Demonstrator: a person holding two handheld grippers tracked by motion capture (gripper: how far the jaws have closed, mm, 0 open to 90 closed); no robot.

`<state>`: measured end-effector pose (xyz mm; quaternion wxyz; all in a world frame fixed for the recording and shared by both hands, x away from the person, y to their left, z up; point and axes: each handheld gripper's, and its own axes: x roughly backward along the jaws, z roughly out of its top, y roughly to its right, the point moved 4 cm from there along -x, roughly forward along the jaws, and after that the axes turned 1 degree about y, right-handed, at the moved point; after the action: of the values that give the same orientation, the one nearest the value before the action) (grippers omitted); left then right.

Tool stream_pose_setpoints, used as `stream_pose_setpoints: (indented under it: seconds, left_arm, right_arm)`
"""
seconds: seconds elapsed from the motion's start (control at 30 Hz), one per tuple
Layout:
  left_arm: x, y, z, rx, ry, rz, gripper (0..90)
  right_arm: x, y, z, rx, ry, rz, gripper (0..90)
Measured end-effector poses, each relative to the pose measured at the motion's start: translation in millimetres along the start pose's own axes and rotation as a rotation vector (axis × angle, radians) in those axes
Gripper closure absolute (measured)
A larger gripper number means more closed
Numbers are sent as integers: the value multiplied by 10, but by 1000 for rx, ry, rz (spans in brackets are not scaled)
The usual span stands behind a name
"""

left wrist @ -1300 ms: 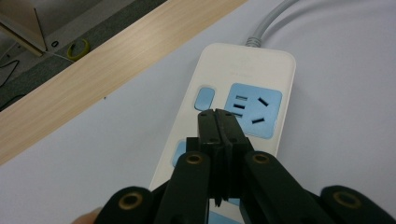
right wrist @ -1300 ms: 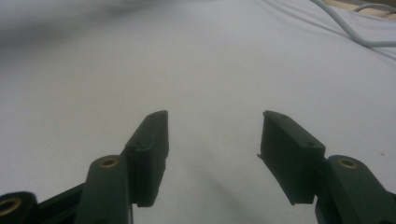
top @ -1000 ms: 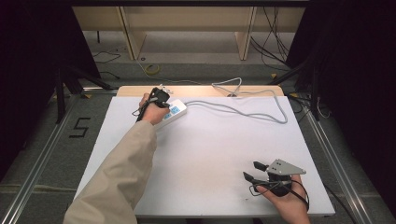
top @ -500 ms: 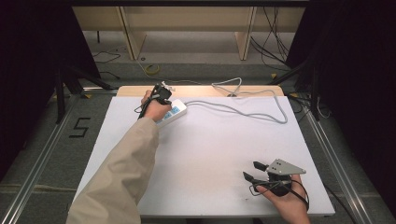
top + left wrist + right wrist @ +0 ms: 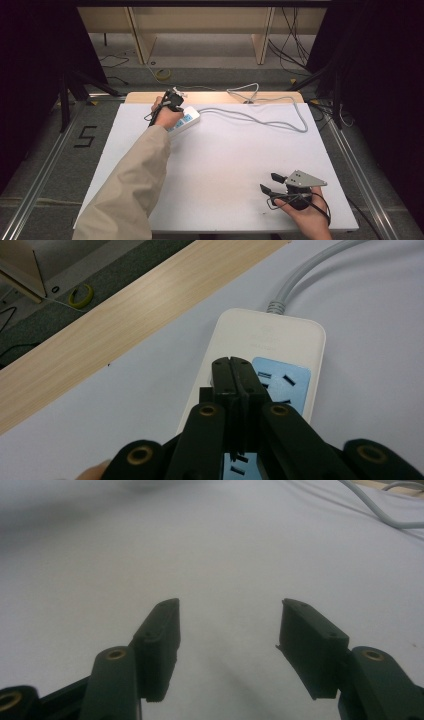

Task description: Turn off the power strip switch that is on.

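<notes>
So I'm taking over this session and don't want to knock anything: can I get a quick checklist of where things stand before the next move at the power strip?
1. Left gripper over the power strip: ok, jaws shut with nothing between them, tips above the strip's blue socket panel.
2. Tips touching the strip: cannot tell.
3. Power strip flat on the white table, near its far edge: ok.
4. Grey cable lying loose, away from both grippers: ok.
5. Right gripper open, holding nothing, low over bare table near the person: ok.
</notes>
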<state>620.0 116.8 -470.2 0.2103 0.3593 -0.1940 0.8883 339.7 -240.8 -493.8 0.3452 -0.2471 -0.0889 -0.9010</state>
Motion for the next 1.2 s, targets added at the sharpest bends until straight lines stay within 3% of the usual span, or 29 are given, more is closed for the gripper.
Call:
stream_pose_setpoints:
  seconds: [0.73, 1.2]
  left_arm:
    - [-109, -36, -34, 31, -14, 7, 896]
    - [-145, -43, -15, 12, -28, 10, 897]
  right_arm:
    - [-3, -1, -8, 2, -8, 4, 424]
    - [-5, -9, -9, 6, -12, 4, 424]
